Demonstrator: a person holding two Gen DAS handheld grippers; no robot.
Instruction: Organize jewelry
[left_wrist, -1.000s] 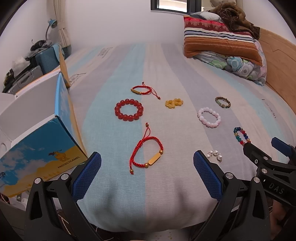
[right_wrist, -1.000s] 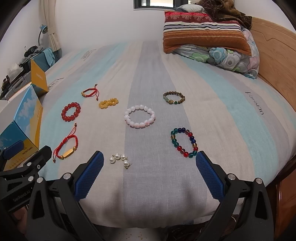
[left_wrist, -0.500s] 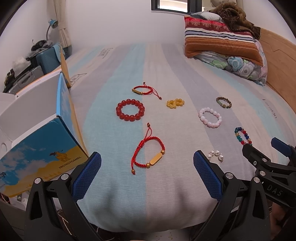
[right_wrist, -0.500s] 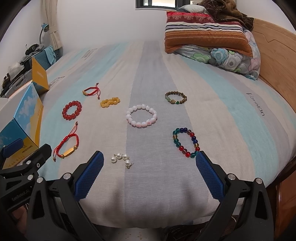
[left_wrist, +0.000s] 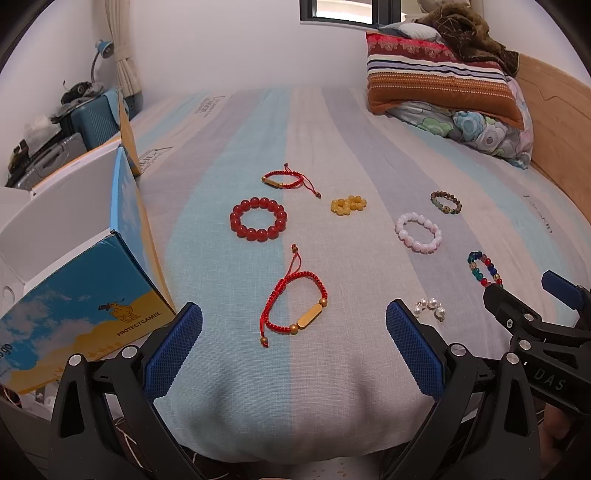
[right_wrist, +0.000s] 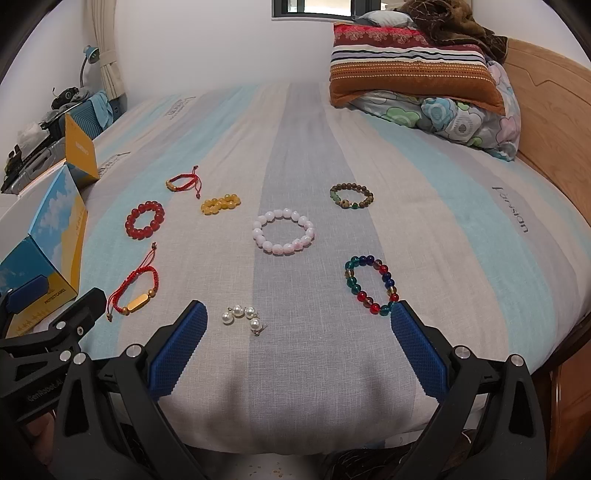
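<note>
Several pieces of jewelry lie spread on the striped bed. A red cord bracelet with a gold bar (left_wrist: 295, 306) lies nearest, just beyond my open, empty left gripper (left_wrist: 293, 347). Beyond are a red bead bracelet (left_wrist: 258, 219), a second red cord bracelet (left_wrist: 284, 180) and a yellow bead piece (left_wrist: 348, 204). My right gripper (right_wrist: 297, 345) is open and empty, with pearl earrings (right_wrist: 242, 317) just ahead between its fingers. A pink bead bracelet (right_wrist: 283, 236), a multicolour bead bracelet (right_wrist: 371, 284) and a brown-green bracelet (right_wrist: 351, 196) lie further ahead.
An open blue and yellow box (left_wrist: 79, 295) stands at the bed's left edge, also in the right wrist view (right_wrist: 55, 236). Pillows and a blanket (right_wrist: 417, 70) are piled at the far right by the wooden headboard (right_wrist: 550, 122). Luggage and clutter (left_wrist: 74, 118) sit at far left.
Both grippers have drifted slightly back and up; the jewelry sits a little higher in each view. Nothing was taken hold of or moved on the bed.
</note>
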